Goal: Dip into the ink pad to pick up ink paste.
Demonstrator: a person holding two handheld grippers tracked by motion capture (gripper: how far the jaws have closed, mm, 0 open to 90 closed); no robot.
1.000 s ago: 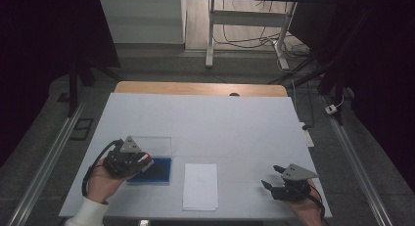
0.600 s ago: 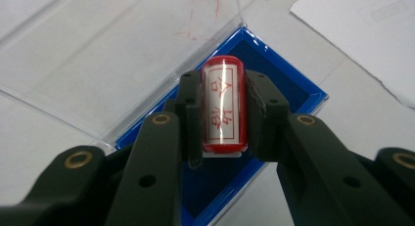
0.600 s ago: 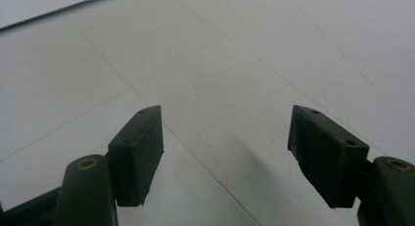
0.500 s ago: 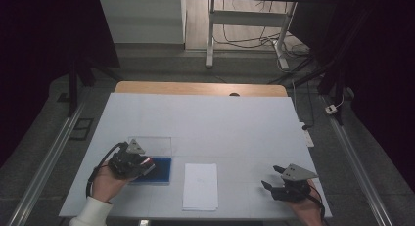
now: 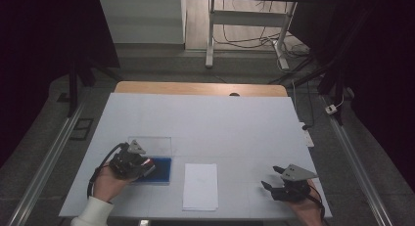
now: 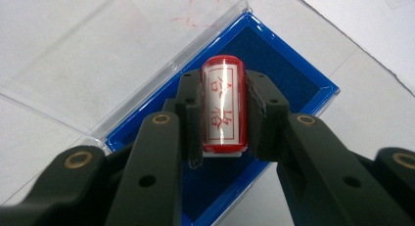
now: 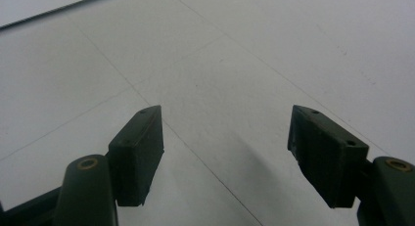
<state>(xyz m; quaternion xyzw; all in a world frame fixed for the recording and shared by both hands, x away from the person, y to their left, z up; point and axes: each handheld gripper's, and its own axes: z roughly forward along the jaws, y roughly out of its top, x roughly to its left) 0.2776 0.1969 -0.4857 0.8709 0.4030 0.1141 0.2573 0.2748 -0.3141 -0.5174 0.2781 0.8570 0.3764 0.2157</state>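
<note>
My left gripper [image 6: 222, 106] is shut on a red cylindrical stamp [image 6: 222, 108] with a white label and red characters. It holds the stamp over a blue ink pad [image 6: 288, 77] in an open case with a clear lid [image 6: 58, 89]. From above, the left gripper [image 5: 147, 166] sits at the pad's [image 5: 160, 168] left edge at the front left of the table. A white sheet of paper [image 5: 200, 186] lies just right of the pad. Near the front right corner, my right gripper [image 5: 273, 181] rests open with nothing between its jaws, which stand wide over bare table in the right gripper view [image 7: 225, 152].
The white table top [image 5: 220, 123] has a wooden strip along its far edge. A desk frame with cables [image 5: 244, 25] stands on the floor beyond. Metal rails [image 5: 44, 167] run along both sides of the table.
The left hand with the stamp has shifted slightly towards the near edge and right, settling over the ink pad. The right gripper has stayed in place.
</note>
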